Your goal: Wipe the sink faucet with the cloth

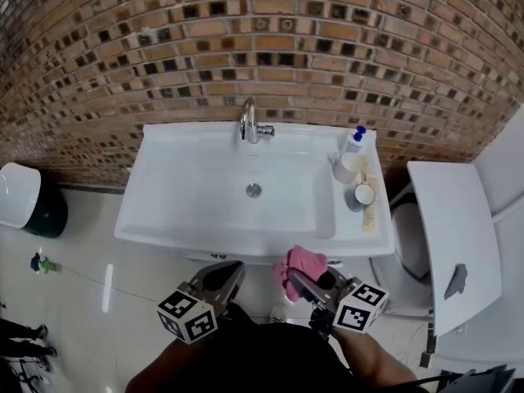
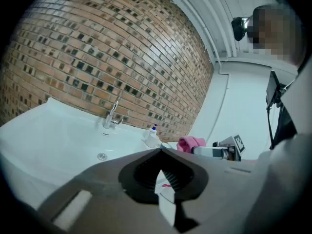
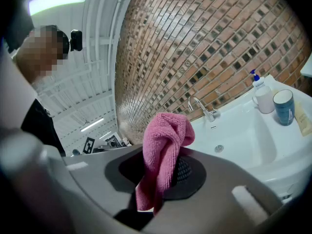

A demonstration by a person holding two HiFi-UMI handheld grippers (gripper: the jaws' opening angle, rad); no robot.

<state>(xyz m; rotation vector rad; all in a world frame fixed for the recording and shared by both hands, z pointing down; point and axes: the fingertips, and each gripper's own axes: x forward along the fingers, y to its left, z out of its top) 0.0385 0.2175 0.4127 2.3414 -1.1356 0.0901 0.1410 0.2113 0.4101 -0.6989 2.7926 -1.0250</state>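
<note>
Far left on the floor we note a bin [image 1: 23,196]. Our left gripper [image 1: 229,272] hangs below the front edge of the sink [image 1: 172,195], jaws pressed together on nothing. The faucet [image 1: 250,123] stands mid-back on the rim, against the brick wall [image 1: 327,47]. Our right gripper [image 1: 296,277] pinches the pink cloth [image 1: 305,260]. The cloth is bunched above the jaws, at the sink's front edge and well apart from the faucet. On the right rim are a bottle [image 1: 353,141] and a cup [image 1: 361,196]. A toilet [image 1: 446,236] stands beyond.
</note>
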